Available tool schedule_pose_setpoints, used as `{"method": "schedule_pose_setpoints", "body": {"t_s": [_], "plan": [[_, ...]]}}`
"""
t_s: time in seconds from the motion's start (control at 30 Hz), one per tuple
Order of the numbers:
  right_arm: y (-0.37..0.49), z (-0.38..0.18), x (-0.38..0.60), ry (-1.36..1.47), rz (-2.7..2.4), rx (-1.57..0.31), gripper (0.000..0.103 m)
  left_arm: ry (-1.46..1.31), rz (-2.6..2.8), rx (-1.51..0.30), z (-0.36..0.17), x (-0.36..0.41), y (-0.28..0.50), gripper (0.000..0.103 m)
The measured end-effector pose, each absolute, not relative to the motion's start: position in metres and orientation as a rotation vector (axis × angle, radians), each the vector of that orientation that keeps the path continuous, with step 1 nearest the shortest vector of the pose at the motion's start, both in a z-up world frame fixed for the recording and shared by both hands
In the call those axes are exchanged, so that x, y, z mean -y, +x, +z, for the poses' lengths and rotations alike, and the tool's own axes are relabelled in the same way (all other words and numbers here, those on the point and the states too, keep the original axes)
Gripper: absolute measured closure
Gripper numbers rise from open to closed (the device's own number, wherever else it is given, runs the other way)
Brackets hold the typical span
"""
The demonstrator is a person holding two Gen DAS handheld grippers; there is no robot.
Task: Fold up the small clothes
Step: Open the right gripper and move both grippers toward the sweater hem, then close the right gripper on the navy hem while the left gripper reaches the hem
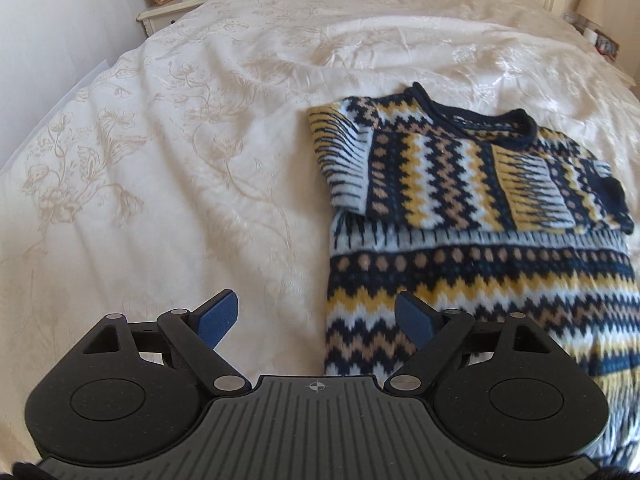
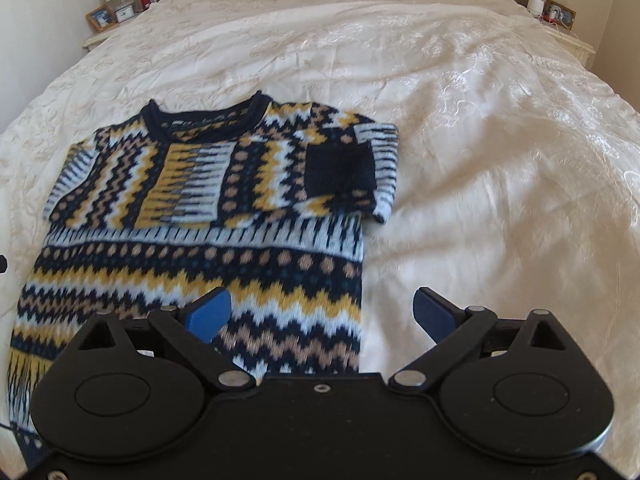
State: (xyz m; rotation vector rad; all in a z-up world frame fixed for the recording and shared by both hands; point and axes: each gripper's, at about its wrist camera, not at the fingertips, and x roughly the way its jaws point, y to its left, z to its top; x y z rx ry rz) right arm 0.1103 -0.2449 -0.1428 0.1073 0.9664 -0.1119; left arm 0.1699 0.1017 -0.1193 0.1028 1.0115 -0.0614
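With both sleeves already folded across its chest, the sweater (image 1: 472, 216) lies flat on the bed (image 1: 180, 140), its lower part just ahead of both grippers. The left gripper (image 1: 316, 318) and right gripper (image 2: 322, 314) have released, empty jaws. Next, I judge, they must pinch the hem corners and fold it toward the collar.
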Motion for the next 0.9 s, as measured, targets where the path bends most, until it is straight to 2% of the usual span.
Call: {"method": "schedule_pose_setpoints", "body": {"t_s": [0.4,0.9], "plan": [[0.029,-0.18,0.23,0.106,0.042,-1.153,0.005,0.17,-0.17,-1.138,-0.145,-0.091,0.076,0.017],[0.005,-0.217,0.217,0.119,0.196,-1.28,0.005,0.143,-0.217,-1.232,-0.172,-0.078,0.04,0.017]]}}
